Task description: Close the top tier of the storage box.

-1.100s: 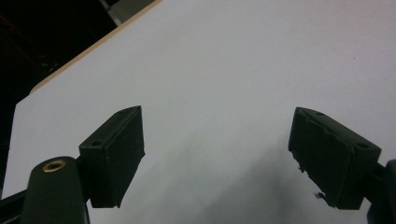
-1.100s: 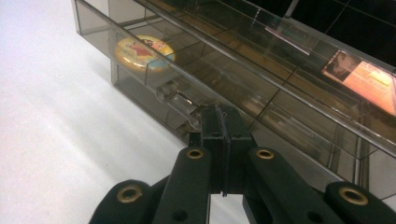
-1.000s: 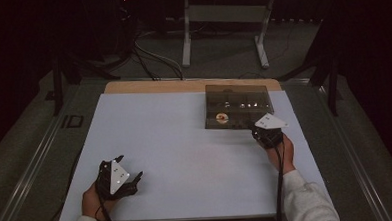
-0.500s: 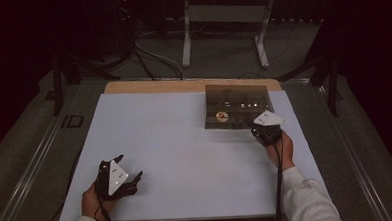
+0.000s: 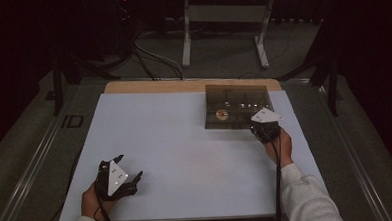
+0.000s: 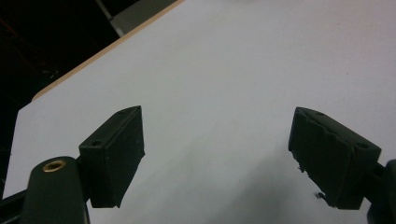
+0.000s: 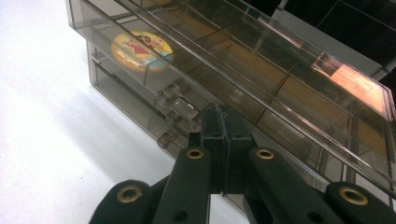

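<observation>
At far right of table, smoked clear drawer box sits near back edge; round cartoon sticker on its front. Your right gripper: jaws pressed together, tips at box front just beside small clear drawer knobs, nothing between pads. Your left gripper: jaws wide apart, over bare table near front left corner, well apart from box

light: dim, dark surround | glare: box lid | focus: sharp
</observation>
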### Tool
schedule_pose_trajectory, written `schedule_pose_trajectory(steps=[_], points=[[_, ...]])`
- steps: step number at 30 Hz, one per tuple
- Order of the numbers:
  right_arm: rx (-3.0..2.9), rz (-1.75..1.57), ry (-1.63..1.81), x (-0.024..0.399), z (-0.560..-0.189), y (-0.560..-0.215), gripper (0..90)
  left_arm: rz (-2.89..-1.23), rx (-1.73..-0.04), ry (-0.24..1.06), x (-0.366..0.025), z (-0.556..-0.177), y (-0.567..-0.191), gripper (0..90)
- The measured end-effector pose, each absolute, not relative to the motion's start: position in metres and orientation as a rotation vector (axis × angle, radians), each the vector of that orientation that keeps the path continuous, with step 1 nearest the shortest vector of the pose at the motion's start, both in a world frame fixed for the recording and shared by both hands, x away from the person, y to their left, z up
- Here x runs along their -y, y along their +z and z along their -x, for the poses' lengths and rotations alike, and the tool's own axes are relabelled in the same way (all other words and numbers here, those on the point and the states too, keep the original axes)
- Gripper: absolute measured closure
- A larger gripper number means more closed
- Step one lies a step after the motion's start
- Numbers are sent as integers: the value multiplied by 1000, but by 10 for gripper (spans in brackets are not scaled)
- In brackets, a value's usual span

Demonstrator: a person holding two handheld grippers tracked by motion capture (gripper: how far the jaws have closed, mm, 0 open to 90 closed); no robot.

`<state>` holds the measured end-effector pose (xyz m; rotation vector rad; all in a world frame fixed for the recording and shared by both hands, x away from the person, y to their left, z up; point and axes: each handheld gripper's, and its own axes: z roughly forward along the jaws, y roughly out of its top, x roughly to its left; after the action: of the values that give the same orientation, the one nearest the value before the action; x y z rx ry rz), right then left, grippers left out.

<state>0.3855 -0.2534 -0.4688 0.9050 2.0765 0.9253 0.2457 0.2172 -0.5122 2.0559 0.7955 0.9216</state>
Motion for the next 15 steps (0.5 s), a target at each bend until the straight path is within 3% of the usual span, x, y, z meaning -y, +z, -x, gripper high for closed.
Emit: schedule_pose_trajectory(steps=[15], points=[[-2070, -956, 890, 252, -398, -472, 900, -2057, -783, 926, -216, -245, -512, 199]])
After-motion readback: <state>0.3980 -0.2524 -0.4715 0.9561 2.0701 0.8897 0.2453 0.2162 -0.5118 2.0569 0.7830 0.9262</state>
